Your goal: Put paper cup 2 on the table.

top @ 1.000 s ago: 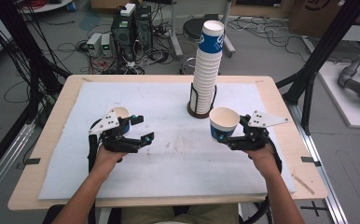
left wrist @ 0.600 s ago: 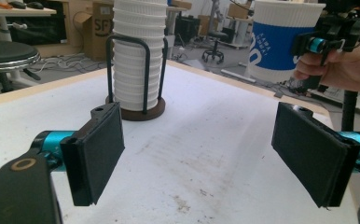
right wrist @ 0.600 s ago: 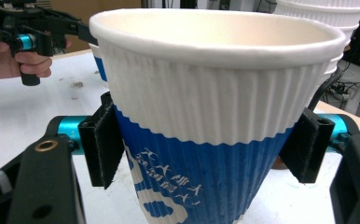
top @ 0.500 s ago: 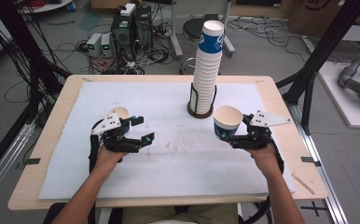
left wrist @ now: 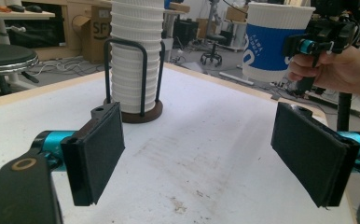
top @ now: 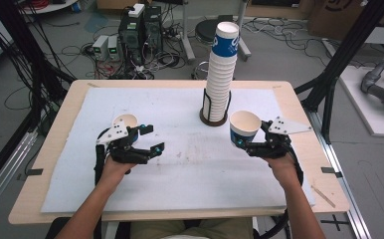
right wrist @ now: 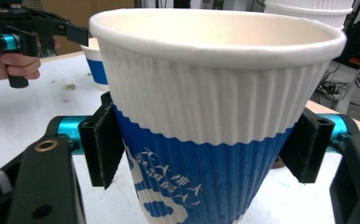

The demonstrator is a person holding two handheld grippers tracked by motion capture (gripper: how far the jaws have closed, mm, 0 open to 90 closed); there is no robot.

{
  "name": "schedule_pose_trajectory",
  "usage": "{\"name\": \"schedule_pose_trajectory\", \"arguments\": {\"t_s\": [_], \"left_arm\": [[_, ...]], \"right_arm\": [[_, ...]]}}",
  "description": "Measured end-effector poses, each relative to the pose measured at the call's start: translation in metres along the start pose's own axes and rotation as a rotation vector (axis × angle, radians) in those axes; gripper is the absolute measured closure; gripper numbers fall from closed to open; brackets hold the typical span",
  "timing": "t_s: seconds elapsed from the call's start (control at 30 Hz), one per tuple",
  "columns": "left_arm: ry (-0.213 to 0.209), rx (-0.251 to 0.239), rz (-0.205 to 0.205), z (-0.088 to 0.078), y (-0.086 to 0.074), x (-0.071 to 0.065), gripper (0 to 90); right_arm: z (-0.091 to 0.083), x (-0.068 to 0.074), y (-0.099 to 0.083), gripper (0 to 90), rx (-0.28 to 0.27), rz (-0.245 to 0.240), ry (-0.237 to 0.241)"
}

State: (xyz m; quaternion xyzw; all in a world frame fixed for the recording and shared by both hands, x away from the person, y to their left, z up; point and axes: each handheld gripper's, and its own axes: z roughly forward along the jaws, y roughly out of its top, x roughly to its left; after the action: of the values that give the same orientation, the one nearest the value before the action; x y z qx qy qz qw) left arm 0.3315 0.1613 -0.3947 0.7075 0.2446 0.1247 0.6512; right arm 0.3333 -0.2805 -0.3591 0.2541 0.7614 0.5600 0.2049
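A white mat point(top: 180, 194) covers most of the wooden table point(top: 41, 199). Beyond the table's far edge, computer boxes point(top: 139, 25) and tangled cables point(top: 75, 50) sit on the floor, with a black stool point(top: 205, 32) nearby. A black frame post point(top: 346, 55) rises past the far right corner.

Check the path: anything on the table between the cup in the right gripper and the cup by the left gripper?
Nothing visible. The held cup sits in the right gripper; the white mat between it and the second cup is bare. The cup stack in its holder stands farther back, off that line. The left gripper is open beside the second cup.
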Motion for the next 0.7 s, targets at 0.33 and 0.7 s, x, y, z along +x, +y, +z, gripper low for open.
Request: {"name": "schedule_pose_trajectory", "arguments": {"t_s": [0.33,0.7], "left_arm": [[0.008,0.010,-0.001,0.003,-0.001,-0.002,17.0],[0.021,0.021,-0.005,0.002,-0.003,-0.002,17.1]], "right_arm": [[0.003,-0.003,-0.009,26.1,0.012,0.008,-0.066],[0.023,-0.021,-0.029,25.8,0.038,0.073,-0.163]]}}
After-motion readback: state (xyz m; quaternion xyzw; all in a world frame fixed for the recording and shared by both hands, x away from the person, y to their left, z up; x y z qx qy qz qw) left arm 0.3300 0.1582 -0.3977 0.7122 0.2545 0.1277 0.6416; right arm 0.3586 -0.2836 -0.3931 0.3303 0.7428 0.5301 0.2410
